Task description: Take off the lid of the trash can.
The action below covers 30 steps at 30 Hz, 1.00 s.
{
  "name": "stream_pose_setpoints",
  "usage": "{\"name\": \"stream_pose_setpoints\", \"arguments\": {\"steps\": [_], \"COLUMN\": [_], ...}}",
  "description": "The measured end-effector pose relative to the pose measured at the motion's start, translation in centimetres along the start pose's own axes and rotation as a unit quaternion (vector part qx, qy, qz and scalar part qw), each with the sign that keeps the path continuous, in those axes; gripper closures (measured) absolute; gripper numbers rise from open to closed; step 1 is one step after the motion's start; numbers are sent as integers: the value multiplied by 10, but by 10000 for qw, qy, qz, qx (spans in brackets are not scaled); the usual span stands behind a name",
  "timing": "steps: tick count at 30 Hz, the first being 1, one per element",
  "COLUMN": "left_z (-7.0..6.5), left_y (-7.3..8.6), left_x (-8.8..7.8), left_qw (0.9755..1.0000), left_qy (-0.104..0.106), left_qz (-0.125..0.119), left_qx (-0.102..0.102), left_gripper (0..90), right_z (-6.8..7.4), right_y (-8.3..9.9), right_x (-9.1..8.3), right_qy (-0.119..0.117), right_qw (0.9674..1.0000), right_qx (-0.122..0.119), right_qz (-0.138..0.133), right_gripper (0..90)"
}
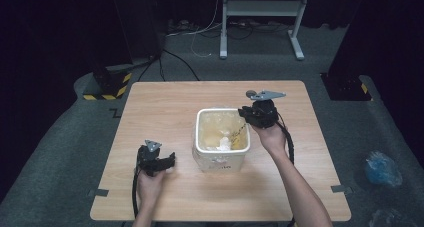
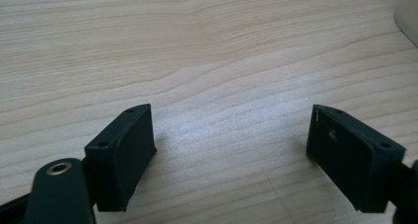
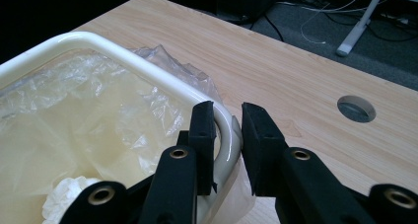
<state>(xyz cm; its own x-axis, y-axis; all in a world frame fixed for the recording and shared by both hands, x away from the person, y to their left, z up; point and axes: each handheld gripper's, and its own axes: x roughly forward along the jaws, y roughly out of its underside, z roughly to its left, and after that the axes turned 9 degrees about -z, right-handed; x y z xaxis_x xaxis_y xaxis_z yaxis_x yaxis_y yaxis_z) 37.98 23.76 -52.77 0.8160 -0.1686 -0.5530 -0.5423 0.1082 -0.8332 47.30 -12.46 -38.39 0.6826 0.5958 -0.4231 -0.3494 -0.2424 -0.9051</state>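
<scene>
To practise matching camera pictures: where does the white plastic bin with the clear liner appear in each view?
High view: white plastic bin at table centre.
Left gripper view: a pale curved edge at the top right corner, probably it.
Right gripper view: its rim at left, right gripper astride the corner.
Shared landmark: light wooden tabletop.

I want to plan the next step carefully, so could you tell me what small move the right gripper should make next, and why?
Probably lift the corner slightly. The right gripper seems clamped across the bin's rim, one jaw inside against the plastic liner, one outside; the left gripper rests open over the table.
</scene>
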Motion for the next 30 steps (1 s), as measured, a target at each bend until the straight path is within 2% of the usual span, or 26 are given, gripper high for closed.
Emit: {"name": "stream_pose_setpoints", "arguments": {"steps": [14,30], "left_z": [0,0], "left_y": [0,0], "left_x": [0,0], "left_qw": [10000,10000], "left_qy": [-1,0], "left_qz": [-1,-1], "left_qx": [-1,-1], "left_gripper": [186,186], "right_z": [2,-5], "right_y": [-7,-7], "right_x": [-6,-18], "right_qy": [-24,4], "right_qw": [10000,9997], "right_qx": [15,159], "right_qz": [-85,-194], "right_gripper": [764,766]}}
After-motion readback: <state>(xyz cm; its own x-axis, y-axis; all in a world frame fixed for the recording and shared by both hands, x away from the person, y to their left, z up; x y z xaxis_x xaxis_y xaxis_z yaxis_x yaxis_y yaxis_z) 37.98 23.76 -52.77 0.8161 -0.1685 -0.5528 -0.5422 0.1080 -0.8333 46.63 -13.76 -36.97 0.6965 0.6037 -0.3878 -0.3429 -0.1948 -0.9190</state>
